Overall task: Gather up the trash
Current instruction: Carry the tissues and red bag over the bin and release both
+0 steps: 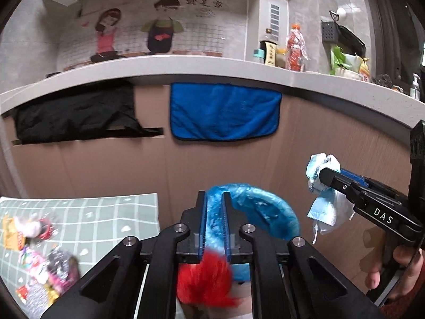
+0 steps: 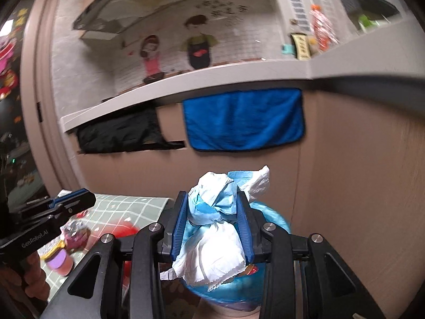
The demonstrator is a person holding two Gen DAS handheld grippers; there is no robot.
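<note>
Right claw [image 2: 212, 215] clamped on crumpled tissue [image 2: 212, 236] over our blue-lined bin [image 1: 265, 212], left claw [image 1: 214, 207] shut empty, wrappers [image 1: 39, 263] at 8 o'clock still left.

Home kitchen: tiled wall [image 1: 202, 40] showing cartoon cooks, bottles [image 1: 294, 49] standing on the surface [image 1: 159, 66], range hood [image 2: 127, 13] hanging overhead.

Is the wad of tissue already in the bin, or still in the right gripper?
Still held: the tissue wad sits clamped between the right gripper's pads, above the blue-lined bin.
</note>
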